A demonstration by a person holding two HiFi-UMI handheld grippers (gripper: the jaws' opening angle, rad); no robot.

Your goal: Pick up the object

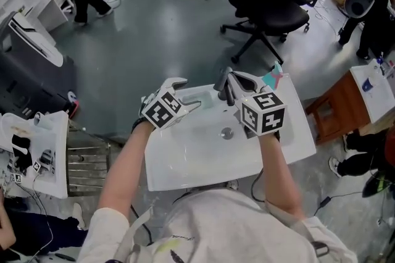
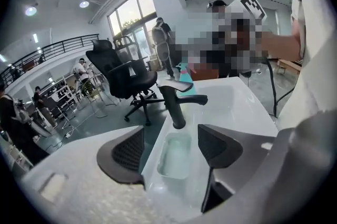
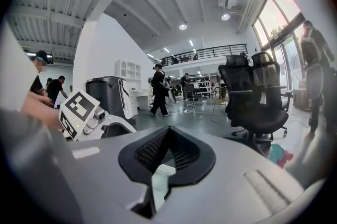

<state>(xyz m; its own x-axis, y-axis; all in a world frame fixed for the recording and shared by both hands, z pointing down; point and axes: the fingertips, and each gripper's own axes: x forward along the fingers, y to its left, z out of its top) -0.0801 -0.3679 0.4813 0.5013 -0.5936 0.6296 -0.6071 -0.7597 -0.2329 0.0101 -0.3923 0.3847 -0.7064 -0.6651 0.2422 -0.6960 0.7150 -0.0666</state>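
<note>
Now left gripper [image 2: 171, 136] jaws wide, translucent tray [image 2: 172, 162] between; faucet [image 2: 176, 107] twelve o'clock, so drop straight, clear it. Right gripper [image 3: 167, 139] pinched closed, empty.

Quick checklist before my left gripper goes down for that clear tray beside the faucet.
1. Jaws of the left gripper apart: ok.
2. The clear tray lined up in the gap between them: ok.
3. Pads pressing on the tray's sides: not ok, they stand off it.
4. Room between the tray and the faucet right behind it: cannot tell.
5. The right gripper shut with nothing in it: ok.
</note>
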